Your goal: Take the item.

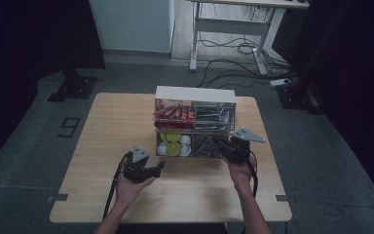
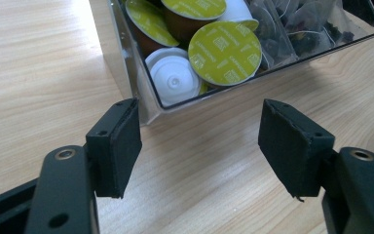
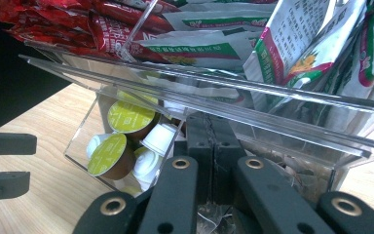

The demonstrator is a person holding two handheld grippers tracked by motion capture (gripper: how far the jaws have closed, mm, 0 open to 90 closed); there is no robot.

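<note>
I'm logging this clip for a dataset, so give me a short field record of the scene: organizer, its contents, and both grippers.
surface: wooden table
organizer: clear two-tier organizer at the table's far middle
upper tier: red sachets left, green-and-white sachets right
lower tier: coffee capsules left, tea bags right
left gripper: jaws open, near the capsule corner, holding nothing
right gripper: jaws shut, in the tea bag compartment; any hold unclear

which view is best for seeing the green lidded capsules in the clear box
The left gripper view: the green-lidded capsules lie close and sharp in the clear box, seen from above past the open left gripper. The right gripper view shows several side-on through the box wall. The high view shows them as small green spots.
</note>
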